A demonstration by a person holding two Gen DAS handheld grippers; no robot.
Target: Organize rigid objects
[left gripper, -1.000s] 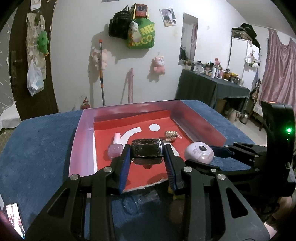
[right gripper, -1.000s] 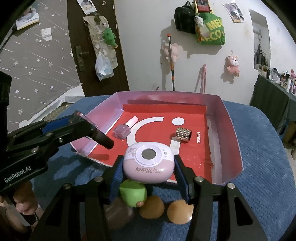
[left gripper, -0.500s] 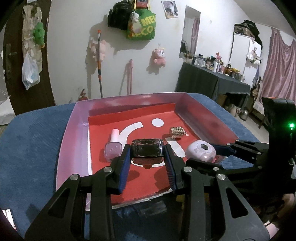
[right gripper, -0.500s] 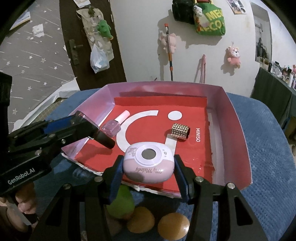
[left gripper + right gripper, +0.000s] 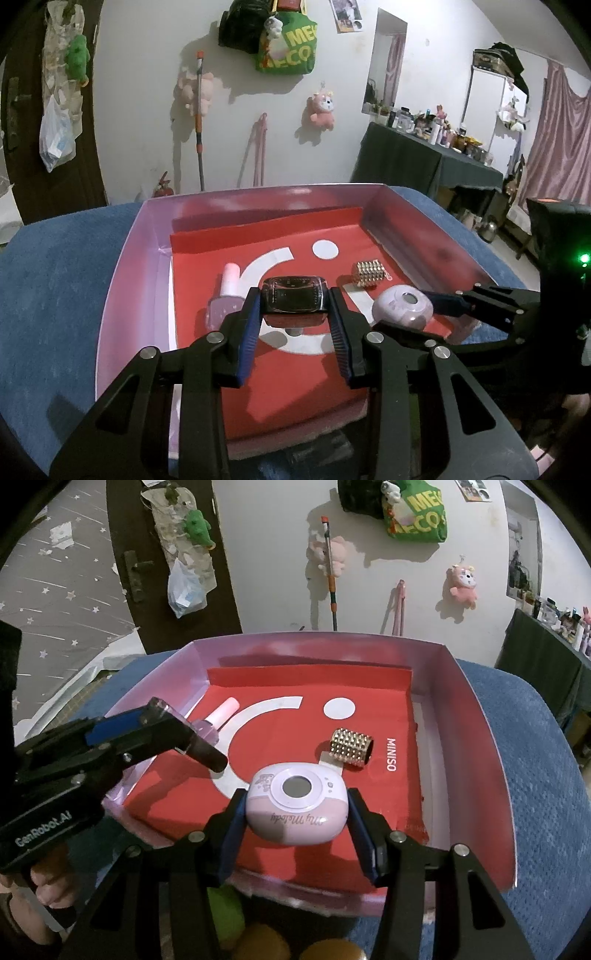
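My left gripper [image 5: 294,306] is shut on a dark glass bottle [image 5: 294,301], held just above the red floor of the pink tray [image 5: 125,273]. My right gripper [image 5: 296,812] is shut on a pink round "My Melody" case [image 5: 296,808], also over the tray's near part; the same case [image 5: 402,308] shows to the right in the left wrist view. In the tray lie a pink nail polish bottle [image 5: 226,295] at the left and a gold studded cylinder [image 5: 350,752] toward the right. The left gripper [image 5: 177,734] reaches in from the left in the right wrist view.
The tray [image 5: 491,760] sits on a blue cushioned surface [image 5: 546,812]. Below its near edge lie a green object [image 5: 225,919] and round orange-brown pieces [image 5: 328,950]. A hand [image 5: 40,890] holds the left gripper's handle. A wall with hanging bags and toys stands behind.
Both grippers have moved forward and down over the tray with their objects still held; the tray now looks larger and closer, and the items at its near edge have slid under the grippers.
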